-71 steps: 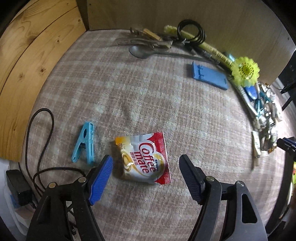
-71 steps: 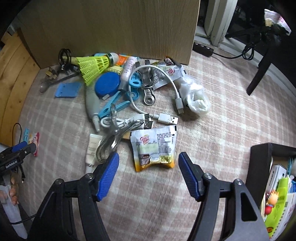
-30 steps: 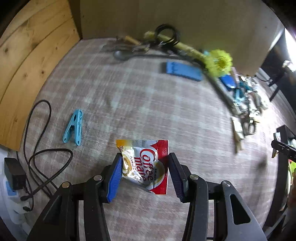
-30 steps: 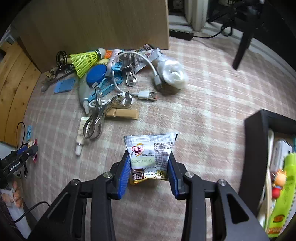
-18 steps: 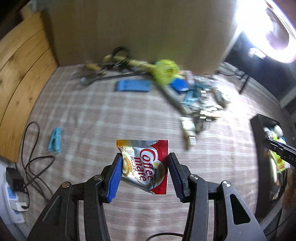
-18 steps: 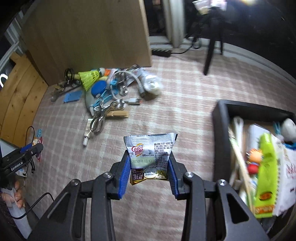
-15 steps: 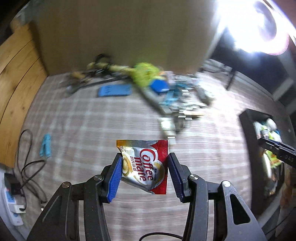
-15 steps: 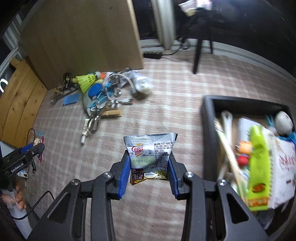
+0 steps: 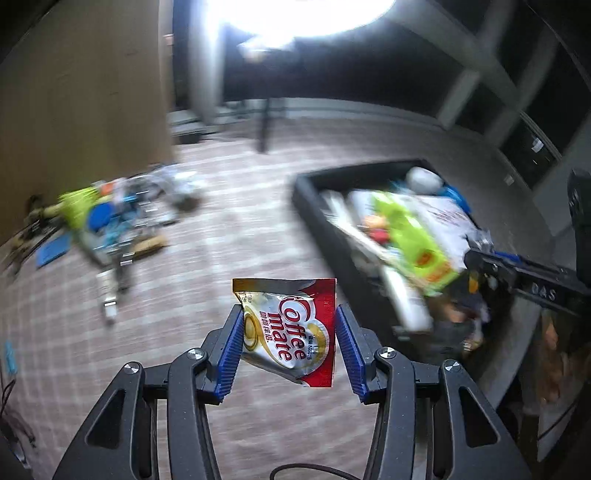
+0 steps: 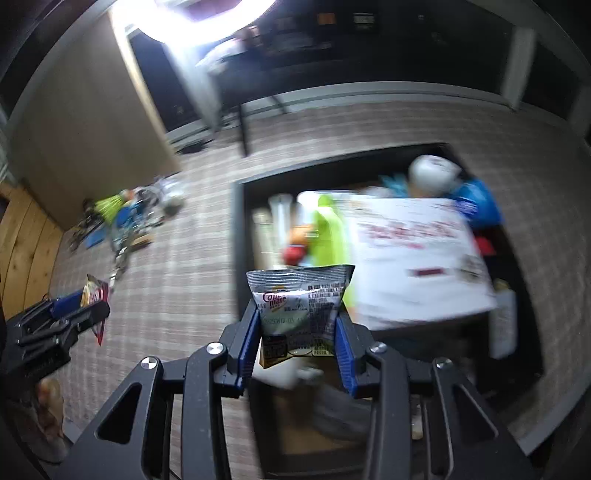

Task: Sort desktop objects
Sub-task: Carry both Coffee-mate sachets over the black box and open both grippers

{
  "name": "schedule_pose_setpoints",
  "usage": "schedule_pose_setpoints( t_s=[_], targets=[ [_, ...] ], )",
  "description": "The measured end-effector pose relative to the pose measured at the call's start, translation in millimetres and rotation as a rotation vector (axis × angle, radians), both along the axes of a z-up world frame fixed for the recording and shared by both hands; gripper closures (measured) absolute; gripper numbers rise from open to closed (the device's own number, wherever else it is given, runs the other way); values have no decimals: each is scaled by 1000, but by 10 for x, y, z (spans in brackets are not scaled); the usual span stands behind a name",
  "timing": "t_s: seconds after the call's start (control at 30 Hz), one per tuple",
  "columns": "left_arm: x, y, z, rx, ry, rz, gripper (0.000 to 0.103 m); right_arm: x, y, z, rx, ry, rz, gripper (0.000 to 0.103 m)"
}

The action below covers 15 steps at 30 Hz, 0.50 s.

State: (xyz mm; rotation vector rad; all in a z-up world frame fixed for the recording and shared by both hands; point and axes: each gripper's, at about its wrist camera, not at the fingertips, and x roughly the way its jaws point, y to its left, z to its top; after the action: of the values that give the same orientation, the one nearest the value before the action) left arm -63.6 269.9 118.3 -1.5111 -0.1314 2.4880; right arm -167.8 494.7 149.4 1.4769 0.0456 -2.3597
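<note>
Above bin rim (image 10: 236,236), right tongs (image 10: 297,332)

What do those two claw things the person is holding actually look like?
Each tool, the left tool and the right tool, is a black frame of open triangular arms joined by silver round bolts, ending in two fingers faced with ribbed blue pads. A thin black cable loops under the left one.

Checked tablecloth (image 9: 229,236), wooden panel (image 9: 81,110), possibly a bright lamp (image 9: 314,14)
</note>
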Motion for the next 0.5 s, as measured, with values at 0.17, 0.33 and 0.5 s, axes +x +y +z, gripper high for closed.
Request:
schedule_pose_setpoints(
  t_s=[0.17,0.33,0.5],
  targets=[
    [42,647,27,9,-4,-119,57,-46,589,-9,13,-7,-89,67],
    [128,1179,0,3,-17,-223,57,-59,994,-78,23,-21,-141,67],
    [180,1475,7,-12,-19,-270,57,-68,1254,-109,20,-26,-172,67]
  ],
)
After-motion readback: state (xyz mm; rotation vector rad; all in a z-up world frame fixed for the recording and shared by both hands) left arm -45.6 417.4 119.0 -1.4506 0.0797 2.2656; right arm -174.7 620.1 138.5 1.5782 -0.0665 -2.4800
